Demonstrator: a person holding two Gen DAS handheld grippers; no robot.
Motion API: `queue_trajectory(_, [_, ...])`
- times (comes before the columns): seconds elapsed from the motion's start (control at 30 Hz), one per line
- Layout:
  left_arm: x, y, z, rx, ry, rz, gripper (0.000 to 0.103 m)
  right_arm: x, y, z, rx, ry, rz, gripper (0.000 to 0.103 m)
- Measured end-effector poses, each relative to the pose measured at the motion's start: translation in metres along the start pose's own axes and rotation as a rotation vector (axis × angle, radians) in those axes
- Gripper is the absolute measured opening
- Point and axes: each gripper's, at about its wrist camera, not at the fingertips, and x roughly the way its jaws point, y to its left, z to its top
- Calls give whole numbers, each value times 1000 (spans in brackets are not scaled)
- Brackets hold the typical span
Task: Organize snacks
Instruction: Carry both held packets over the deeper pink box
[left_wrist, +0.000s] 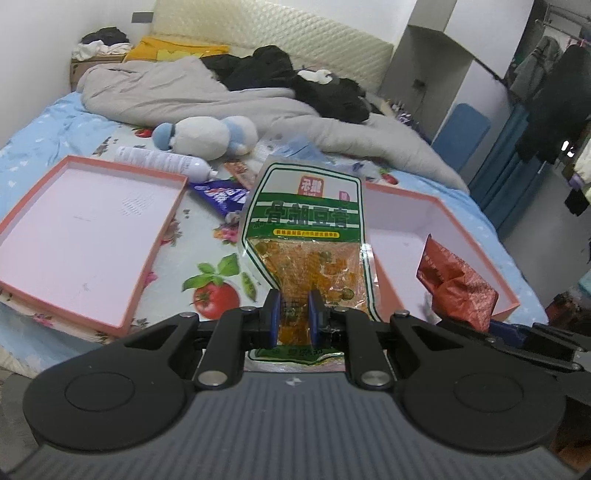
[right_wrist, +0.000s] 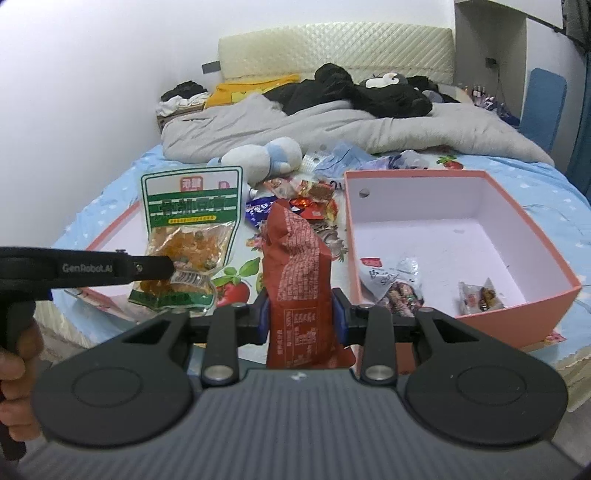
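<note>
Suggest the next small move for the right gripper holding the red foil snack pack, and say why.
Probably carry the red foil snack pack, clamped in the right gripper, rightward over the deep pink cardboard box and lower it in. The box sits just to its right, already holding two small wrapped snacks, with bare floor left. The left gripper grips a green-labelled pouch.

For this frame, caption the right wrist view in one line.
Right gripper holds red packet beside pink box.
</note>
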Motion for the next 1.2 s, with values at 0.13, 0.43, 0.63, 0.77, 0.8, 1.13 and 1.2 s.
queue_trajectory(0.13, [-1,-14,0,6,-5,-39,18,-10,-11,2,14,-15,-32,36])
queue_trajectory(0.43, [24,-51,7,22,16,-127,18,-27,-42,4,67,-13,-94,36])
queue_trajectory(0.63, [47,-70,14,46,49,-148,18,-19,-65,1,119,4,-131,36])
queue_trajectory(0.77, [67,-87,24,67,70,-149,18,-7,-82,8,153,25,-143,36])
queue_trajectory(0.8, [73,-91,26,69,76,-151,18,-6,-86,10,156,28,-142,36])
queue_trajectory(1.13, [159,-130,54,75,178,-171,18,43,-142,37,133,71,-174,36])
queue_trajectory(1.2, [178,-137,60,83,191,-171,18,55,-155,40,142,82,-176,36])
